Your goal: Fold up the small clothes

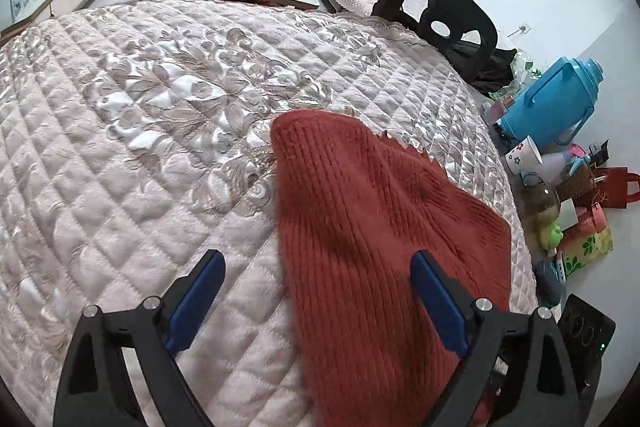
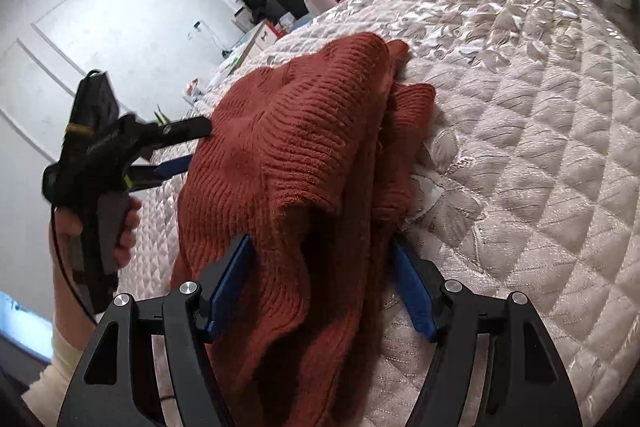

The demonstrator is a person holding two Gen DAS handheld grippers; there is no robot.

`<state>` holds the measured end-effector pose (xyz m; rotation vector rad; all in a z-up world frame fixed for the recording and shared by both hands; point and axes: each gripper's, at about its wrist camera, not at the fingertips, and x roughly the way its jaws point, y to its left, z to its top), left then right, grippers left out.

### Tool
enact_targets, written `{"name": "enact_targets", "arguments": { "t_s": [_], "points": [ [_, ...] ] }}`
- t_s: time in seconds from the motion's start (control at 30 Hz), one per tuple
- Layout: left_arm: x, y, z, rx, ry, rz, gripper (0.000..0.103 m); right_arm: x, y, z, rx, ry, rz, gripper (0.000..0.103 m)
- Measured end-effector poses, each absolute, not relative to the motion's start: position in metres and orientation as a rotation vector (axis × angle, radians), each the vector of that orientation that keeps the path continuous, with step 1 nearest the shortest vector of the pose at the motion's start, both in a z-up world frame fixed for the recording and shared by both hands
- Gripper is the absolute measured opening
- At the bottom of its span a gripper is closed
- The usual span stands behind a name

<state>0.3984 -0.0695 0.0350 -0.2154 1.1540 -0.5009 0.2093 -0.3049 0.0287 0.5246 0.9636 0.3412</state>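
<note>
Rust-red sweater (image 2: pixel 304 155) bunched on the quilt (image 1: pixel 120 147)
Left gripper (image 1: pixel 316 267) spread, empty beside the sweater; right gripper (image 2: pixel 320 251) straddles a fold, grip unclear.

Ribbed knit sweater (image 1: pixel 360 227), glossy quilted bedspread (image 1: pixel 140 107)

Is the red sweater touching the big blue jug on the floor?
Apart. The left wrist view shows the red sweater lying on the quilted cover, with a wide strip of cover and floor between it and the blue jug.
</note>
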Motion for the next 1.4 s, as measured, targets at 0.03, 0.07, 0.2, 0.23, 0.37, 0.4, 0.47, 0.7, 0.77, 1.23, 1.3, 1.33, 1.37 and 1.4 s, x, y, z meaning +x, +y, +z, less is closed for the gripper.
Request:
{"name": "enact_targets", "arguments": {
  "t_s": [0.03,0.07,0.2,0.23,0.37,0.4,0.47,0.7,0.77,1.23,1.3,1.33,1.37,1.4],
  "points": [
    [0.401,-0.072,0.034,-0.225,1.155,-0.523,0.095,0.210,-0.306,0.028,0.527,0.965,0.359,0.070],
    [0.403,-0.074,0.032,-0.240,1.159,-0.542,0.095,0.211,-0.303,0.028,0.535,0.968,0.366,0.070],
    [0.413,-0.077,0.025,-0.309,1.160,-0.536,0.095,0.205,-0.302,0.026,0.572,0.992,0.429,0.070],
    [0.415,-0.079,0.022,-0.310,1.173,-0.536,0.095,0.201,-0.300,0.026,0.561,0.991,0.448,0.070],
    [0.414,-0.089,0.014,-0.323,1.185,-0.588,0.095,0.199,-0.305,0.021,0.601,0.993,0.489,0.070],
    [0.415,-0.091,0.013,-0.336,1.198,-0.602,0.095,0.199,-0.307,0.020,0.620,0.995,0.494,0.070],
    [0.418,-0.091,0.013,-0.362,1.192,-0.588,0.095,0.203,-0.308,0.018,0.638,1.002,0.485,0.066],
    [0.423,-0.099,0.012,-0.344,1.218,-0.595,0.064,0.206,-0.313,0.011,0.660,1.013,0.435,0.031],
    [0.422,-0.102,0.013,-0.301,1.211,-0.582,0.048,0.200,-0.319,0.014,0.657,1.011,0.435,0.028],
    [0.419,-0.094,0.038,-0.336,1.144,-0.592,0.019,0.201,-0.308,0.039,0.629,0.948,0.437,0.021],
    [0.416,-0.091,0.044,-0.334,1.133,-0.593,0.019,0.199,-0.305,0.044,0.631,0.942,0.445,0.021],
    [0.415,-0.089,0.047,-0.337,1.130,-0.595,0.019,0.198,-0.303,0.046,0.633,0.941,0.450,0.021],
    [0.415,-0.087,0.049,-0.341,1.128,-0.596,0.019,0.198,-0.301,0.049,0.635,0.938,0.456,0.021],
    [0.414,-0.083,0.052,-0.352,1.123,-0.597,0.019,0.197,-0.299,0.051,0.634,0.934,0.459,0.021]
  ]
}}
